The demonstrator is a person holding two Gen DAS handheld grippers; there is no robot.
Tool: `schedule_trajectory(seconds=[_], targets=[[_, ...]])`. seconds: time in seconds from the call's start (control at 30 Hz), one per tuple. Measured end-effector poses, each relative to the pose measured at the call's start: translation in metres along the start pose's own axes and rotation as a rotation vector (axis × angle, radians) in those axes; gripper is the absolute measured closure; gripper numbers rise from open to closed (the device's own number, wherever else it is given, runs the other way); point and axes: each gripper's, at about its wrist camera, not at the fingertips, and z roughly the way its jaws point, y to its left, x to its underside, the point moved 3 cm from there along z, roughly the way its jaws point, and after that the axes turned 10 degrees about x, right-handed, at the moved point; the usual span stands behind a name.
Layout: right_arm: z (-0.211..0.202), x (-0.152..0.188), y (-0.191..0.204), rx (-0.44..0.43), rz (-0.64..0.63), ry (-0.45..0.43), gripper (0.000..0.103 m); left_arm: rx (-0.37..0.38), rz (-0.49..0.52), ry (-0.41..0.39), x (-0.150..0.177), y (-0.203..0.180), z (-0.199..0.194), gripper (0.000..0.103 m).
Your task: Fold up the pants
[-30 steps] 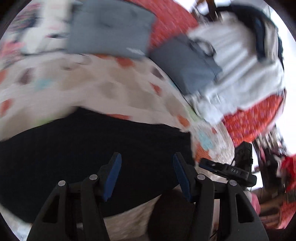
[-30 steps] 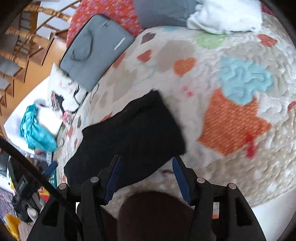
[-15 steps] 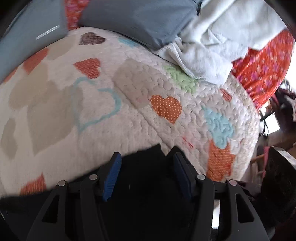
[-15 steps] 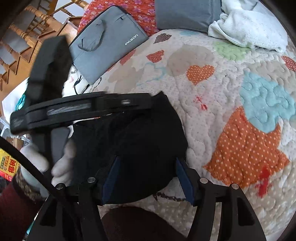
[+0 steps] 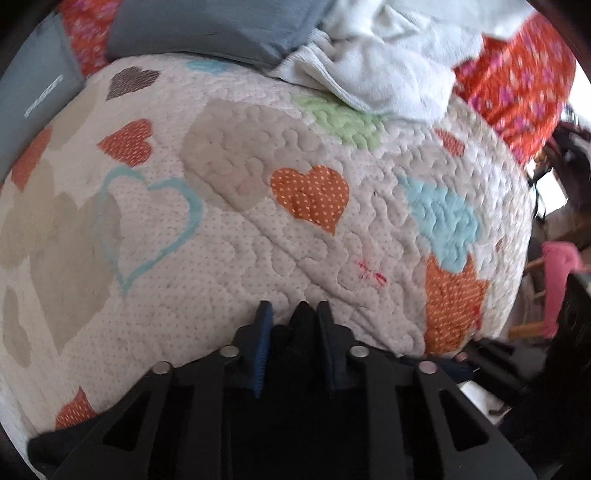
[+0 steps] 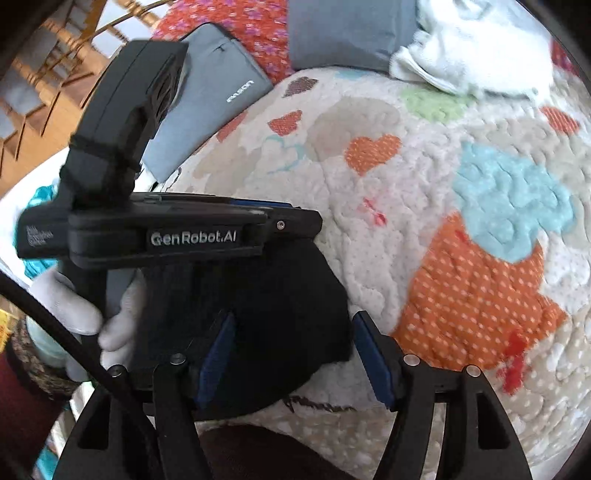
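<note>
A white quilt (image 5: pixel 229 266) stitched with orange, blue, green and beige hearts covers the bed and fills both views. Nearest the cameras, the black pants (image 6: pixel 258 325) lie bunched at the quilt's front edge, spread under both tools.

In the left wrist view, the left gripper (image 5: pixel 291 314) has its blue-padded fingers (image 5: pixel 263 332) drawn close together, pinching a raised fold of the dark fabric that pokes up between them. The rest of the cloth runs back beneath the tool's frame.

In the right wrist view, the right gripper (image 6: pixel 291 350) stands wide apart, its fingers on either side of the pants' rounded edge, hovering low with nothing clamped; whether the pads touch the cloth cannot be told. The left tool's black body, marked GenRobot.AI, crosses the view just beyond, held by a white-gloved hand (image 6: pixel 88 314), and hides part of the pants.

Farther back lie a grey laptop sleeve (image 6: pixel 210 103), a grey cushion (image 5: pixel 207 26) and a crumpled white towel (image 5: pixel 384 62) on a red flowered sheet (image 5: pixel 517 85).
</note>
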Motion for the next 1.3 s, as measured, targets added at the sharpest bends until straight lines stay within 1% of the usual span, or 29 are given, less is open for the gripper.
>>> schedule_trajectory(seconds=[0.03,0.07,0.1,0.13,0.17,0.2,0.27,0.3,0.4,0.43,0.5,0.53,0.6,0.63,0.67,0.7,0.73,0.77,0.8,0.87,0.97,1.03,1.1,1.13,1.2,1.23,1.3], targets=[[0.004,-0.001,0.007,0.001,-0.024,0.012,0.045,0.015,-0.019,-0.019,0.001,0.003,-0.006,0.083],[0.008,-0.003,0.012,-0.004,-0.036,0.030,0.064,0.025,-0.031,-0.037,0.003,0.005,-0.012,0.083],[0.012,-0.005,0.016,-0.019,-0.031,0.052,0.069,0.034,-0.039,-0.053,0.005,0.007,-0.019,0.084],[0.013,-0.007,0.018,-0.034,-0.020,0.056,0.072,0.043,-0.052,-0.083,0.008,0.009,-0.029,0.084],[0.012,-0.010,0.023,-0.069,-0.009,0.067,0.074,0.055,-0.069,-0.114,0.012,0.011,-0.042,0.084],[0.012,-0.013,0.027,-0.091,-0.004,0.072,0.075,0.063,-0.079,-0.135,0.015,0.012,-0.049,0.084],[0.006,-0.016,0.040,-0.126,-0.016,0.072,0.075,0.097,-0.125,-0.207,0.027,0.022,-0.076,0.084],[0.003,-0.017,0.050,-0.148,-0.030,0.073,0.075,0.120,-0.161,-0.250,0.038,0.031,-0.092,0.084],[0.001,-0.018,0.087,-0.212,-0.091,0.090,0.075,0.163,-0.256,-0.350,0.063,0.052,-0.121,0.084],[0.002,-0.016,0.099,-0.227,-0.114,0.099,0.075,0.165,-0.306,-0.388,0.082,0.067,-0.132,0.084],[0.010,-0.010,0.131,-0.260,-0.171,0.134,0.075,0.149,-0.376,-0.425,0.105,0.086,-0.141,0.081],[0.018,-0.006,0.147,-0.278,-0.193,0.161,0.072,0.138,-0.427,-0.437,0.123,0.100,-0.145,0.079],[0.035,0.002,0.171,-0.312,-0.226,0.224,0.067,0.155,-0.521,-0.458,0.152,0.124,-0.151,0.072],[0.044,0.008,0.182,-0.330,-0.240,0.261,0.058,0.172,-0.573,-0.482,0.170,0.135,-0.157,0.070],[0.056,0.015,0.195,-0.360,-0.248,0.315,0.051,0.178,-0.616,-0.511,0.186,0.143,-0.164,0.064],[0.061,0.022,0.203,-0.382,-0.253,0.352,0.050,0.183,-0.652,-0.544,0.202,0.151,-0.173,0.058],[0.065,0.030,0.210,-0.397,-0.260,0.385,0.049,0.188,-0.687,-0.580,0.219,0.158,-0.182,0.056],[0.067,0.036,0.217,-0.400,-0.275,0.398,0.048,0.187,-0.725,-0.620,0.237,0.166,-0.194,0.054],[0.065,0.040,0.224,-0.392,-0.300,0.394,0.047,0.182,-0.748,-0.645,0.249,0.170,-0.202,0.053],[0.056,0.041,0.234,-0.385,-0.339,0.374,0.040,0.161,-0.806,-0.698,0.275,0.179,-0.216,0.052],[0.034,0.033,0.232,-0.425,-0.337,0.354,0.040,0.119,-0.884,-0.752,0.312,0.188,-0.235,0.052],[0.020,0.025,0.223,-0.440,-0.303,0.331,0.040,0.100,-0.912,-0.780,0.331,0.188,-0.243,0.052],[0.012,0.008,0.207,-0.402,-0.235,0.282,0.040,0.092,-0.925,-0.799,0.340,0.187,-0.245,0.052],[0.013,0.000,0.202,-0.385,-0.212,0.267,0.039,0.093,-0.934,-0.813,0.345,0.185,-0.246,0.052],[0.022,-0.010,0.196,-0.357,-0.155,0.272,0.039,0.106,-0.948,-0.836,0.358,0.183,-0.248,0.052],[0.031,-0.011,0.197,-0.356,-0.125,0.290,0.039,0.118,-0.958,-0.850,0.363,0.180,-0.248,0.052],[0.048,-0.004,0.201,-0.342,-0.117,0.335,0.040,0.145,-0.977,-0.873,0.370,0.173,-0.245,0.052]])
